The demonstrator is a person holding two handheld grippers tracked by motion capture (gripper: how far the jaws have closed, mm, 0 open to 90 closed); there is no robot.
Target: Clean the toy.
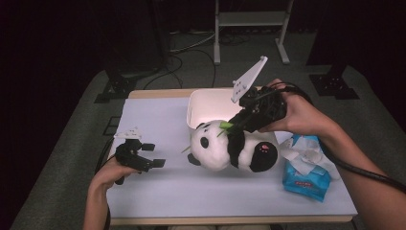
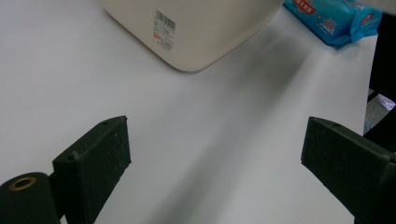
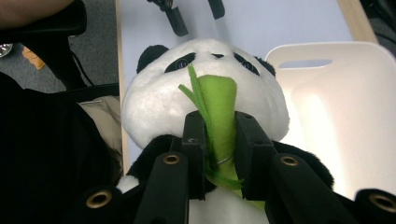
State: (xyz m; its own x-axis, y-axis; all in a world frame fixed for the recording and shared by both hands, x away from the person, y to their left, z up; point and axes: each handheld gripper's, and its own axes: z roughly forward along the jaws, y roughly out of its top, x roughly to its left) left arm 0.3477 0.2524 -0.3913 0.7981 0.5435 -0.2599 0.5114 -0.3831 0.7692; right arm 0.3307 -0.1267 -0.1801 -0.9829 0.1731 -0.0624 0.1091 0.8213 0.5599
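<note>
right tongs (image 3: 219,154) are pinching the green felt bamboo stalk (image 3: 218,112) of a black and white plush panda toy (image 1: 232,148); in the right gripper view the two black jaws press the stalk from both sides, and a thin green leaf sticks out above them. the panda lies on the white desk (image 1: 158,191), near the middle, with its head toward the person's left and its body toward the right. its head is just in front of the white plastic basin (image 1: 206,103), which stands at the far side of the desk. in the high view the right tongs (image 1: 234,125) come down on the panda from above, at the neck, and the person's right hand (image 1: 294,112) holds the gripper tilted, with the grey three-cornered plate pointing up.

left tongs (image 1: 153,155) are spread wide and hold nothing. they hover low over the desk at its left side, well apart from the panda, held by the left hand (image 1: 110,172). in the left gripper view the bare desk surface lies between the two jaws.

a blue soft pack of wet wipes (image 1: 306,167) lies on the right part of the desk, just beside the panda's body.
</note>
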